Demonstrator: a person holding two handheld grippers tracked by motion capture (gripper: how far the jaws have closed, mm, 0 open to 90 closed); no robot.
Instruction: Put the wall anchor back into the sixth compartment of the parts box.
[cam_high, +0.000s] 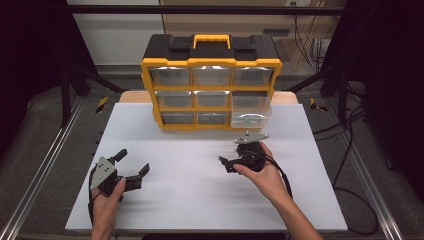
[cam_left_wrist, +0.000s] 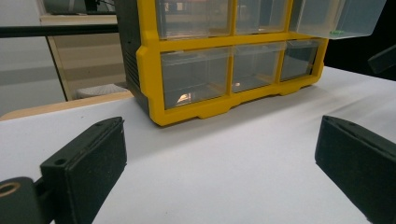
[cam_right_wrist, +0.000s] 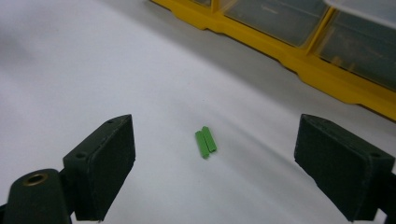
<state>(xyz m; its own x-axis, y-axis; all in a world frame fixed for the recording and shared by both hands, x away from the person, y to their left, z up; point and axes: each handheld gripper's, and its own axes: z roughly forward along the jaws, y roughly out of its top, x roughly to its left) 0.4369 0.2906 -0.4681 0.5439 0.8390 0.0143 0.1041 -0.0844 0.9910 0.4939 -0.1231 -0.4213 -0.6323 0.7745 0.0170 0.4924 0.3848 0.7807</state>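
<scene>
In the high view, the right claw (cam_high: 231, 161) hung spread and empty over the white surface (cam_high: 200, 200) before a yellow organizer (cam_high: 211, 92) of 9 clear drawers; the lower right drawer (cam_high: 251, 111) stood pulled out. The left claw (cam_high: 134, 164) rested gaping near the left edge.

In the left gripper view, its jaws stood wide apart, the organizer ahead.

In the right gripper view, a small green piece (cam_right_wrist: 206, 142) lay on the surface between the open jaws, touching neither

Lab, alu frame rig (cam_high: 40, 175), cables (cam_high: 350, 150), parts organiser (cam_high: 211, 90)
</scene>
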